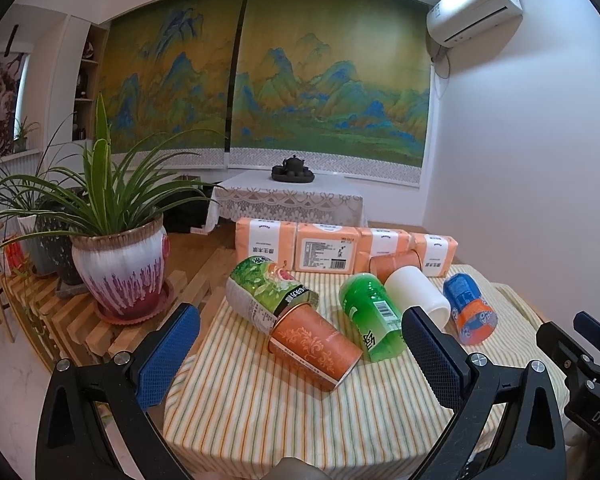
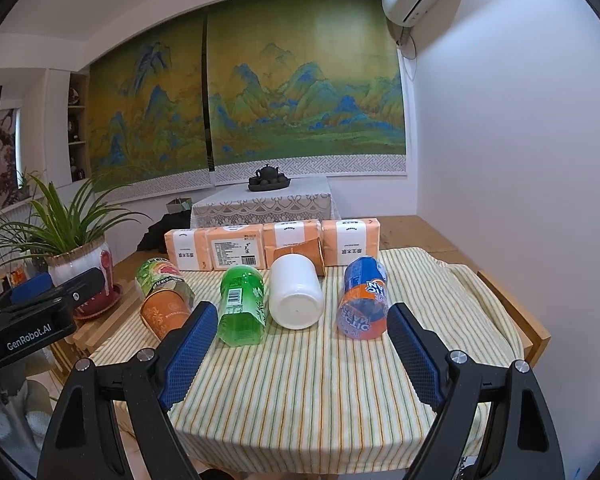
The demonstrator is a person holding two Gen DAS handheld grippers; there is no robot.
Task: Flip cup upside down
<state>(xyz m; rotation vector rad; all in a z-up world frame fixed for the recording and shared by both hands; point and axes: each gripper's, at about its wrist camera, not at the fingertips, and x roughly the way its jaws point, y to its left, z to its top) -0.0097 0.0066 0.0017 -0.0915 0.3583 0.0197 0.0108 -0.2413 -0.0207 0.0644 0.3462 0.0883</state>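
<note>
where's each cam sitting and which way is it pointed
Left wrist: on the left gripper, open, facing the orange cup lying on the striped cloth; right gripper at its right edge.
Right wrist: on the right gripper, open, facing the white cup; left gripper at its left edge.
Shared: same cups, cloth, tissue packs.

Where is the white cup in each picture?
Left wrist view: white cup lies on its side right of centre, beside the green cup.
Right wrist view: white cup lies at centre, its base facing the camera.
Shared landmark: the orange tissue packs behind it.
</note>
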